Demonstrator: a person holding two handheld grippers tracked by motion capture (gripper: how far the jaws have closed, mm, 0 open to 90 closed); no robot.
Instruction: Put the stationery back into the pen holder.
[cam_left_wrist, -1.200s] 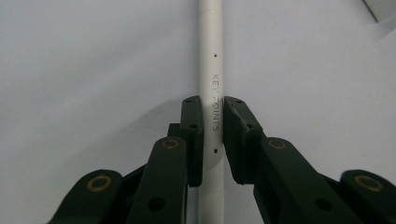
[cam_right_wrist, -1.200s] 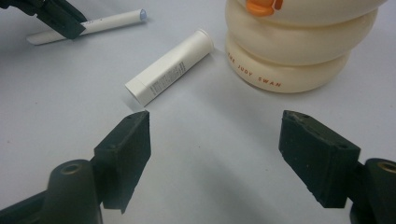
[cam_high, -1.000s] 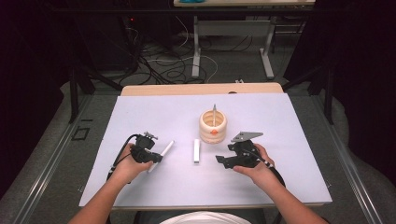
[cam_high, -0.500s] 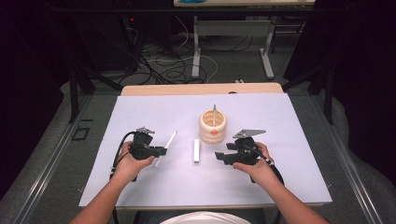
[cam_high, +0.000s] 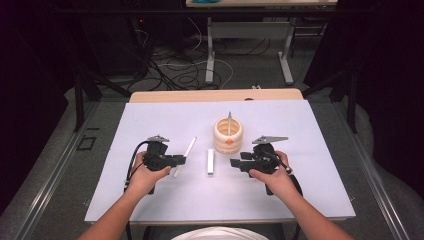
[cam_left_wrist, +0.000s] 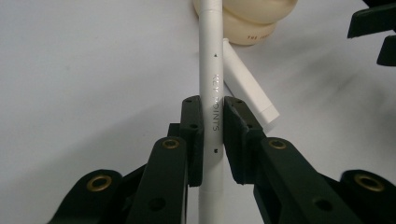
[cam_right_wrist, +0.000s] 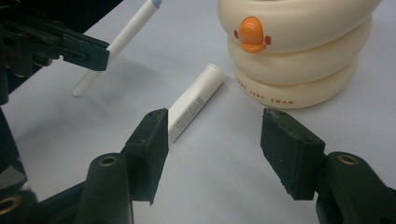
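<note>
Pen (cam_left_wrist: 210, 84) pinched across its barrel by left gripper (cam_high: 181, 160), tip up-right | cap (cam_high: 210, 161) flat on counter (cam_high: 310, 200), long axis near-far, just left of spread right gripper (cam_high: 234, 163) | right nearer

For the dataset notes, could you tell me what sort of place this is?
Probably a lab recording station: a white-topped table on a grey floor, loose cables behind it, and black curtains at the sides.
</note>
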